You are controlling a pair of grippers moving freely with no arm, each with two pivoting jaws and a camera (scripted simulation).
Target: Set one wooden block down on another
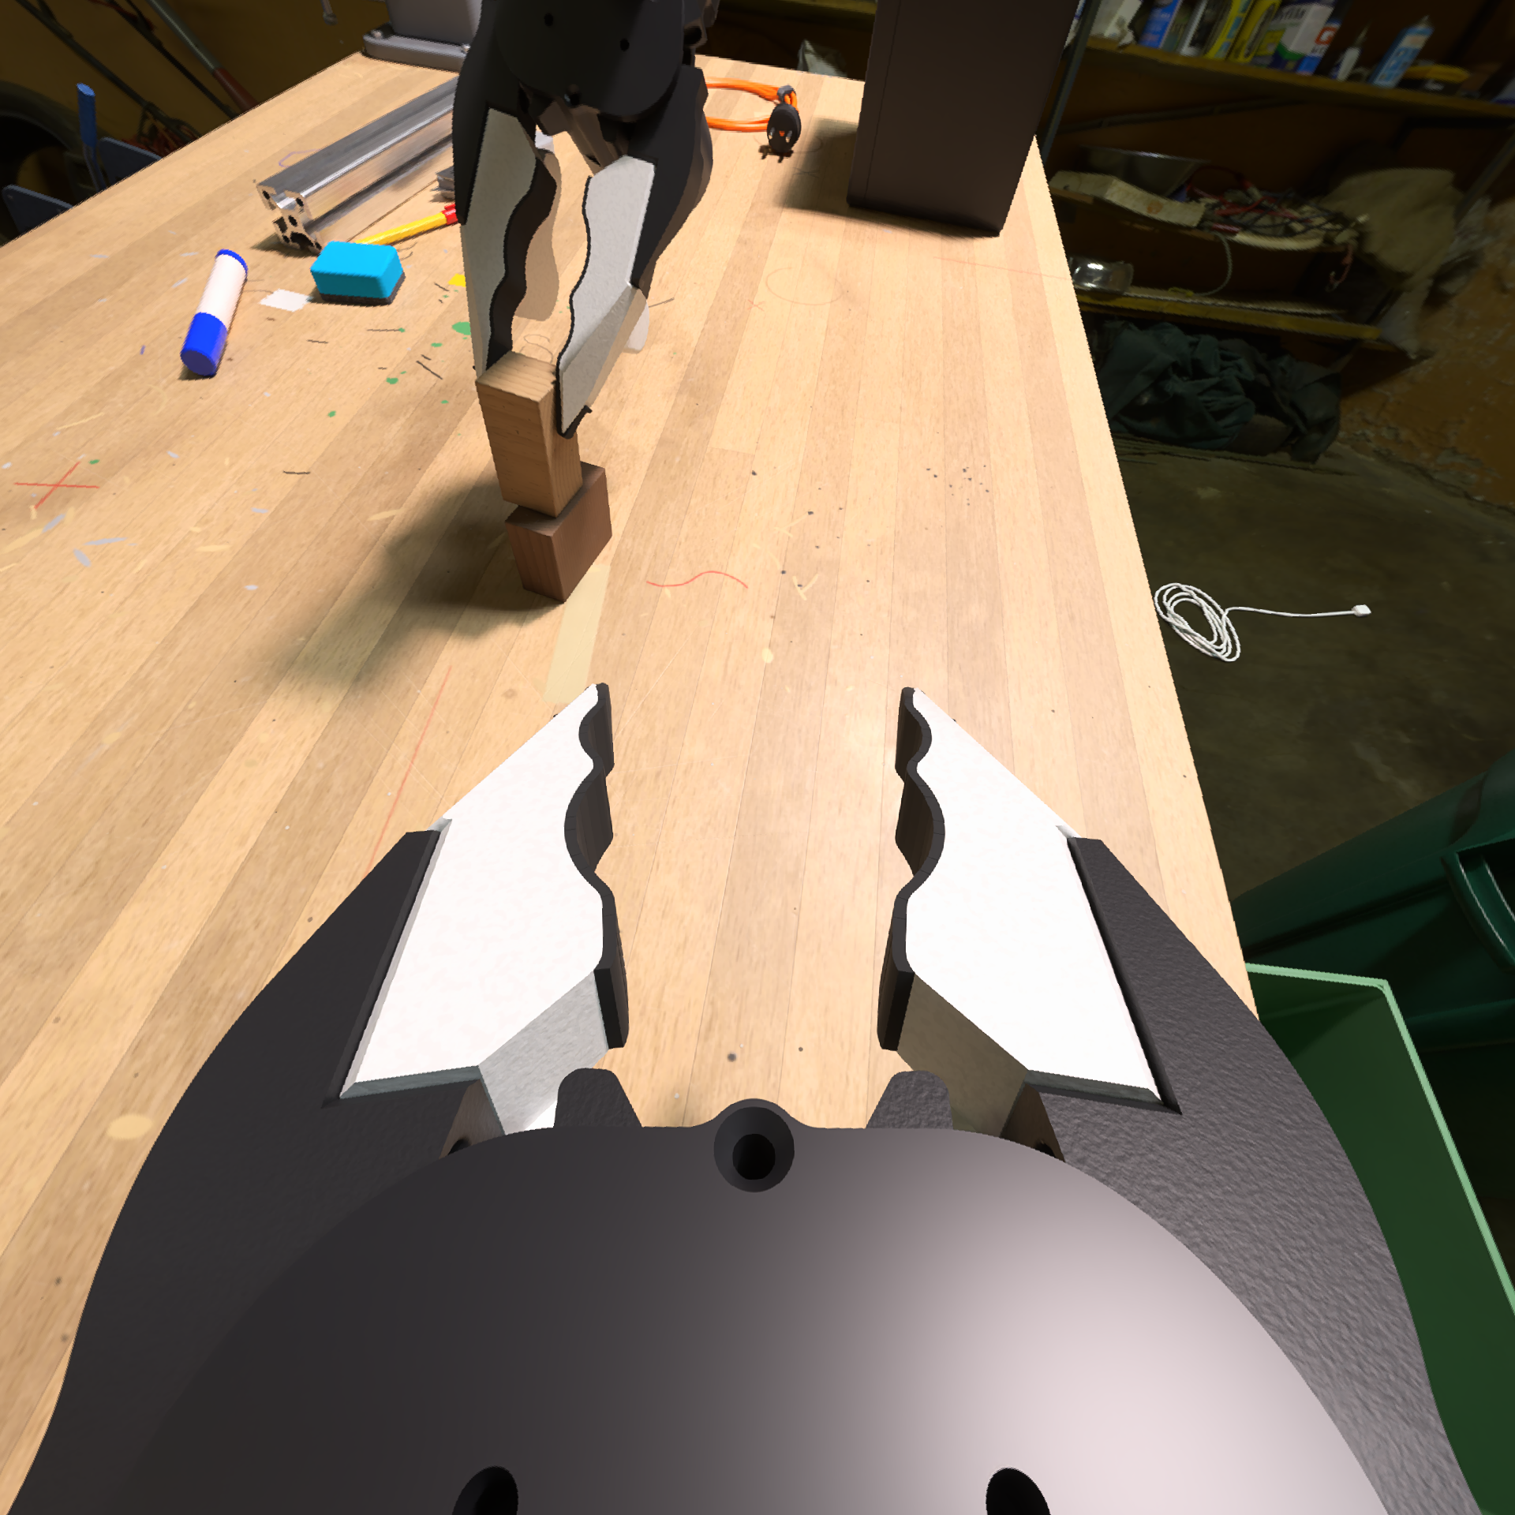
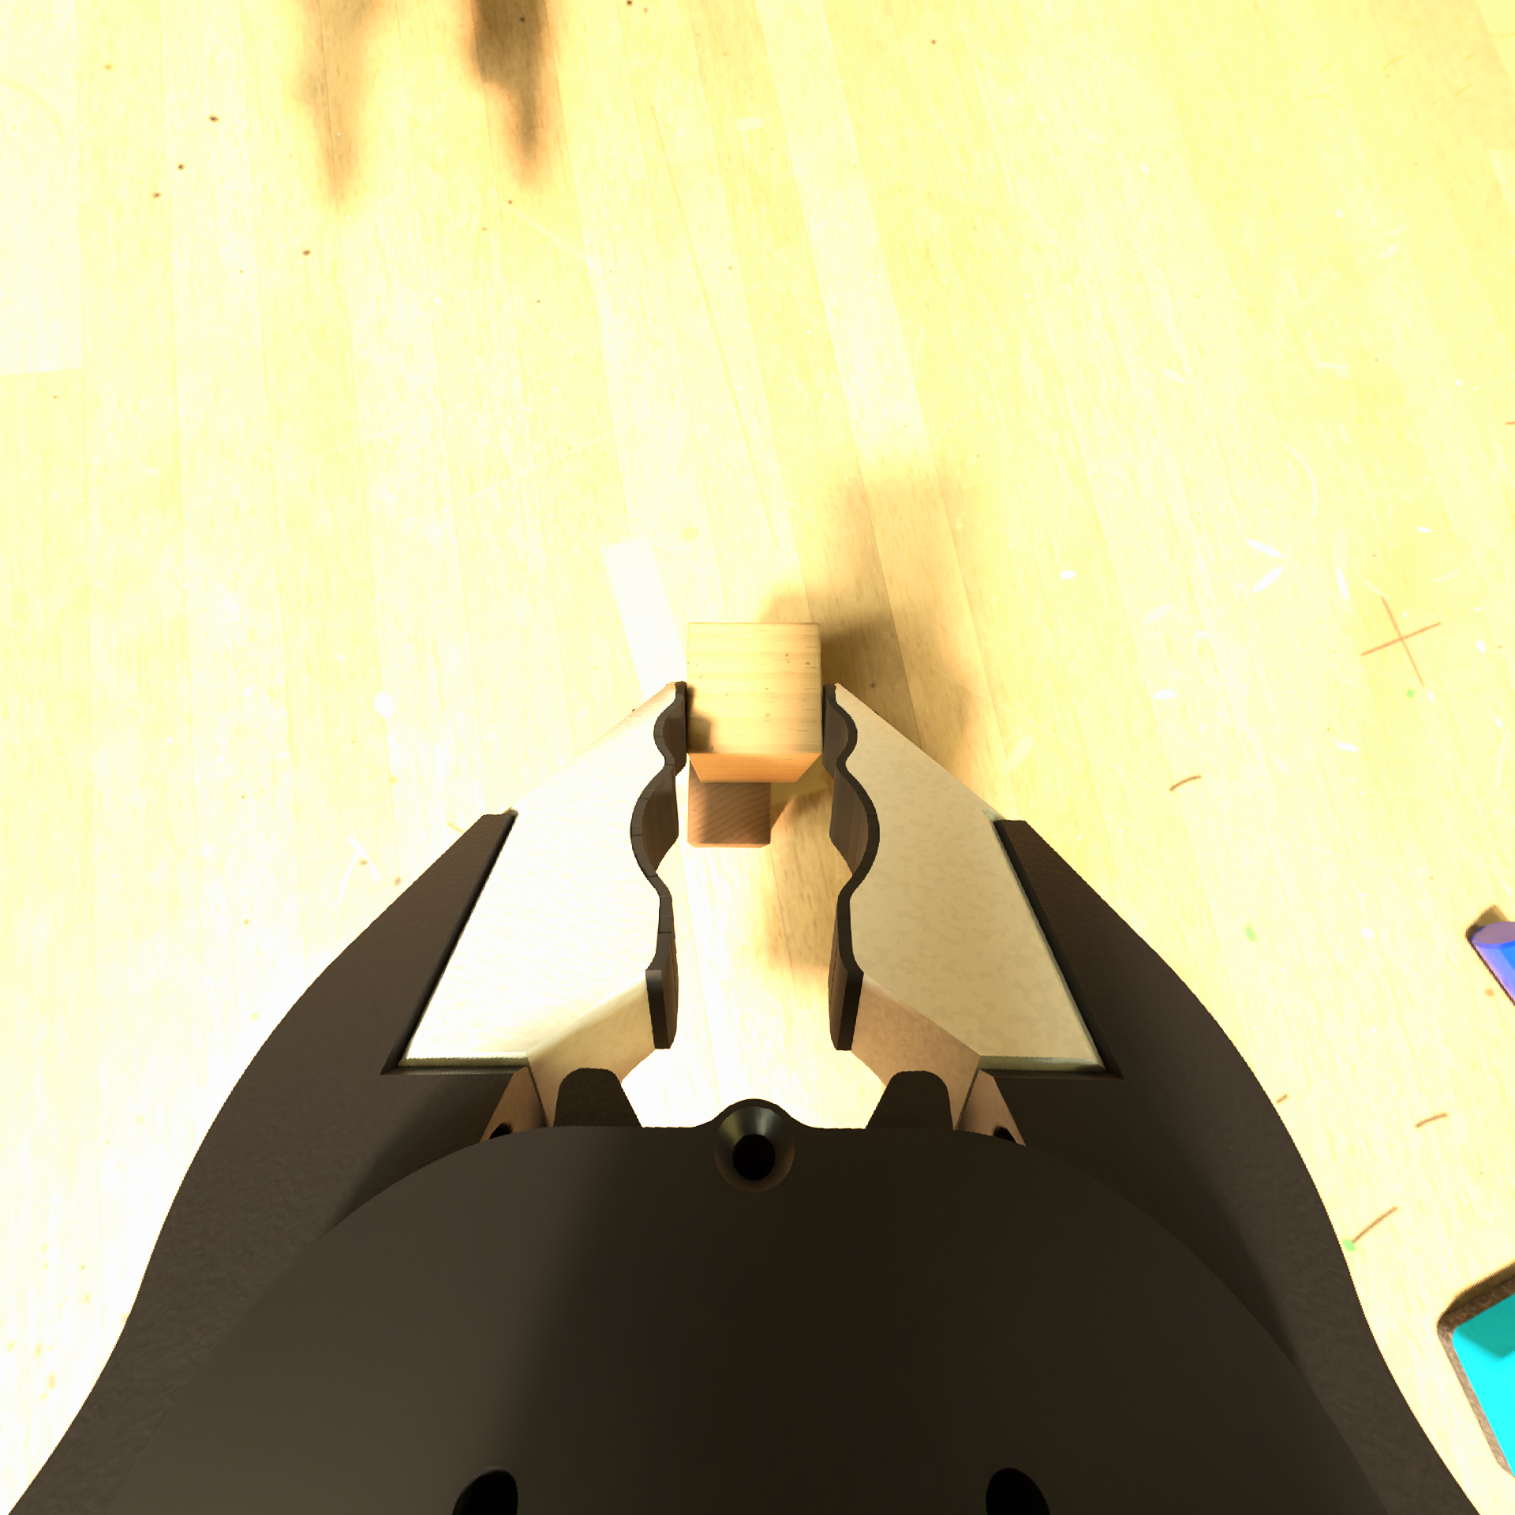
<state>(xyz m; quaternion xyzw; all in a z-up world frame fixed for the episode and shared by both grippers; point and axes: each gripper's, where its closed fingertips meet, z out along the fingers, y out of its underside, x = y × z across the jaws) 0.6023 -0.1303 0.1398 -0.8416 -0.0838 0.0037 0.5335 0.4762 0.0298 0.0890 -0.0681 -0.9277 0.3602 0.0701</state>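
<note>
Two wooden blocks stand stacked on a pale plank worktop [image 1: 861, 492], toward its left half in the left wrist view. The lower block [image 1: 566, 537] is darker and sits on the worktop; the upper block [image 1: 525, 434] is lighter, taller and tilted, its bottom touching the top of the lower one and offset toward one side of it. The right hand-held gripper [image 1: 537, 385] comes down from above and grips the upper block near its top, one finger pressed to each side. In the right wrist view the same hand-held gripper [image 2: 752, 697] has the light upper block [image 2: 754, 689] held between its fingertips, with the darker lower block [image 2: 728, 812] showing just beneath it. The left hand-held gripper [image 1: 754, 697] hangs over bare worktop well apart from the stack, its fingers spread wide and holding nothing; the blocks lie ahead of it and to its left. Farther left on the worktop lie a blue-capped white marker [image 1: 213, 311], a turquoise eraser [image 1: 357, 270] and a length of metal rail [image 1: 361, 168]. A dark upright box [image 1: 943, 115] stands at the far end, with an orange cable [image 1: 750, 106] near it.
</note>
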